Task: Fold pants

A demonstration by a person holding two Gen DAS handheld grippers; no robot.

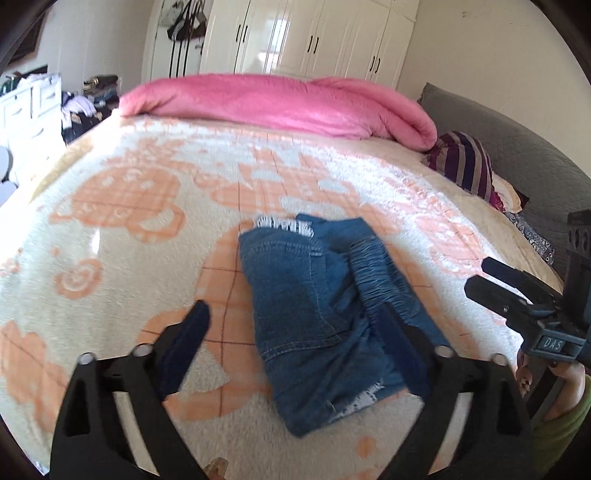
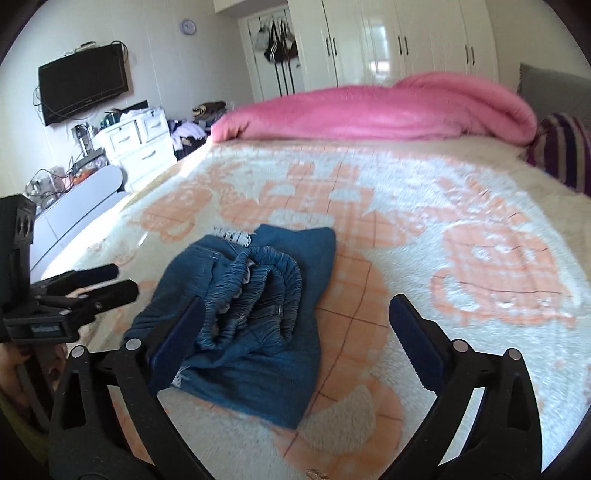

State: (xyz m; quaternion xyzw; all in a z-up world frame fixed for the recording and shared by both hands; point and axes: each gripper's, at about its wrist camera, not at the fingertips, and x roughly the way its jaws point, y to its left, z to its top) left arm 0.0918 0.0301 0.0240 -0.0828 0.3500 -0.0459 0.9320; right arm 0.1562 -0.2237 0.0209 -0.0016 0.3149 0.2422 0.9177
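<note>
Black hand-held gripper [image 1: 295,328], navy pads [image 1: 188,343], silver screws, green sleeve [image 1: 565,424].

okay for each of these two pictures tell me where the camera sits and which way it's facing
Left wrist: on the left gripper, open, facing across the bed over the folded jeans; the right gripper enters at right.
Right wrist: on the right gripper, open, same heading; the left gripper enters at left.
Shared: jeans, pink blanket, white wardrobe.

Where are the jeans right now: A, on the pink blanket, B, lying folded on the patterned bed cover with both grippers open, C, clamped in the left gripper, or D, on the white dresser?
B: the jeans lie bundled on the bed cover, and neither the left gripper nor the right gripper pinches them.
</note>
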